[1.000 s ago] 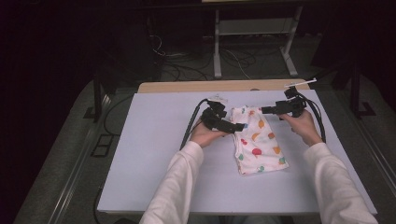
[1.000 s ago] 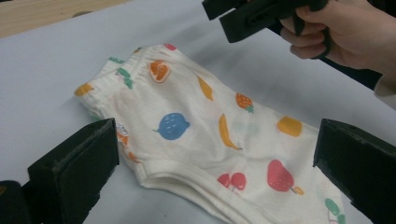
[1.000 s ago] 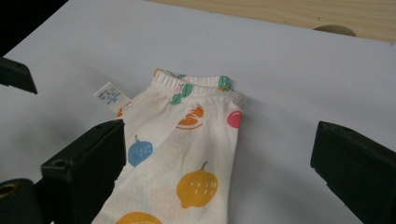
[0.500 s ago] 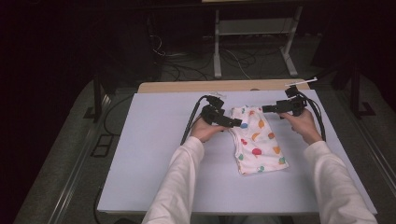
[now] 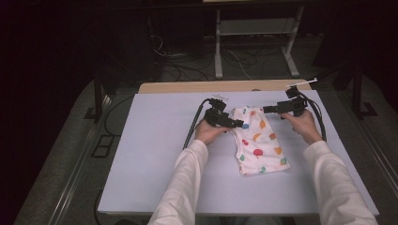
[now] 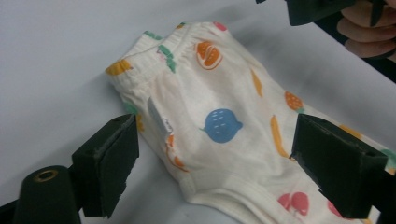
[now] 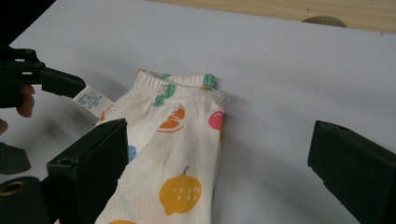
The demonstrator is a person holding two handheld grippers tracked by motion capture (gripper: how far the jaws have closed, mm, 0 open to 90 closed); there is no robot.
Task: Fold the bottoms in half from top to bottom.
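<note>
I am holding both tongs, left (image 5: pixel 241 123) and right (image 5: pixel 265 109), open, flanking the folded fruit-print shorts' (image 5: pixel 261 143) waistband, seemingly for gripping.

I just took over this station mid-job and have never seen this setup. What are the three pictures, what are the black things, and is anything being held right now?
There is no robot arm here: a person at a table holds a hand-operated two-jaw gripper in each hand. The high view looks down from above the person's side; the left gripper is at the left and the right gripper at the right. The other two pictures come from cameras riding on the grippers, so the black blocks rising from the bottom are that gripper's own jaws.

On the pale table lies a small folded white garment printed with coloured fruit, its elastic waistband at the far end and a small label sticking out at one side.

Nothing is held: both grippers are open, with the left one's jaws set either side of the garment.
</note>
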